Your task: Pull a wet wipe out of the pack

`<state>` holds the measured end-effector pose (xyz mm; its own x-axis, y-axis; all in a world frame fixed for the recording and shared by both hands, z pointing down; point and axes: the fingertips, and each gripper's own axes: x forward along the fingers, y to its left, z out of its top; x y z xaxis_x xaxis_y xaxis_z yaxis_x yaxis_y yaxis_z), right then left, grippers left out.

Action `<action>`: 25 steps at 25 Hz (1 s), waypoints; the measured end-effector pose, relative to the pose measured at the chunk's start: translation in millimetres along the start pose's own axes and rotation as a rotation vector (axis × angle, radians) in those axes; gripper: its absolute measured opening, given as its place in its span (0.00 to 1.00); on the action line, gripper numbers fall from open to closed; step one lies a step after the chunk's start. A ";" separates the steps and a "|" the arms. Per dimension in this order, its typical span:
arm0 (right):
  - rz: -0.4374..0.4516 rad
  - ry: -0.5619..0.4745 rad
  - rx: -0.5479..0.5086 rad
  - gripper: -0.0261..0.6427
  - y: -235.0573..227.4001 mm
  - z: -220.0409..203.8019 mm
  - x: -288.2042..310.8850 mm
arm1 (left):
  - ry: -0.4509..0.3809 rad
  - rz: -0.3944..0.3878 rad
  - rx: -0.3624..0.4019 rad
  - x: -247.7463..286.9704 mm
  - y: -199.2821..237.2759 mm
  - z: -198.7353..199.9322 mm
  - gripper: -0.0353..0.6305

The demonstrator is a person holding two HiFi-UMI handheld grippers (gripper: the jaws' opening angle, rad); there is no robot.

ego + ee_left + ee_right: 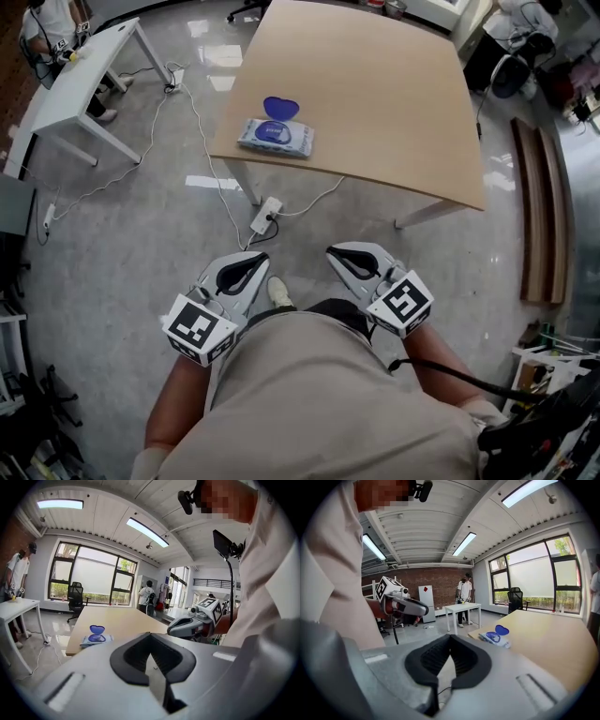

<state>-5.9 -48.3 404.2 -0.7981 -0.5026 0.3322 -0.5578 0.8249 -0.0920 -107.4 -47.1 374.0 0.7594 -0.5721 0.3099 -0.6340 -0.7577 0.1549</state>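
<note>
The wet wipe pack (275, 137) lies flat near the front left corner of the wooden table (394, 103), its blue lid (280, 107) flipped open. Both grippers hang low in front of the person's body, well short of the table. My left gripper (251, 262) is shut, pad tips touching, with nothing held. My right gripper (342, 255) is likewise shut and empty. The left gripper view shows its jaws (150, 641) closed, the pack (96, 638) far ahead and the right gripper (190, 625) beside it. The right gripper view shows closed jaws (449, 641) and the pack (497, 638) at the right.
A power strip (265, 216) and white cables lie on the floor by the table's front leg. A white desk (75, 75) stands at the left with a person at it. Wooden planks (539, 206) lie on the floor at the right. A fan (511, 75) stands behind the table.
</note>
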 end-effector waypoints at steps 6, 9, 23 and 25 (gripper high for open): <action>0.013 -0.005 -0.003 0.04 -28.7 22.0 75.0 | 0.038 -0.002 -0.027 8.1 76.3 -8.6 0.06; 0.024 0.021 -0.005 0.04 -54.2 16.2 93.5 | 0.050 -0.001 -0.036 29.8 97.5 -11.0 0.06; 0.123 0.114 0.019 0.04 -240.4 -8.8 211.1 | 0.260 -0.011 -0.044 201.2 221.8 -20.0 0.06; 0.130 0.145 0.015 0.04 -264.2 -21.2 228.3 | 0.299 -0.014 -0.038 228.1 237.0 -25.4 0.06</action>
<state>-35.9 -375.4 524.3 -0.8231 -0.3483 0.4484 -0.4560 0.8761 -0.1566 -88.1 -349.1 505.2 0.6952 -0.4392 0.5690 -0.6328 -0.7494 0.1947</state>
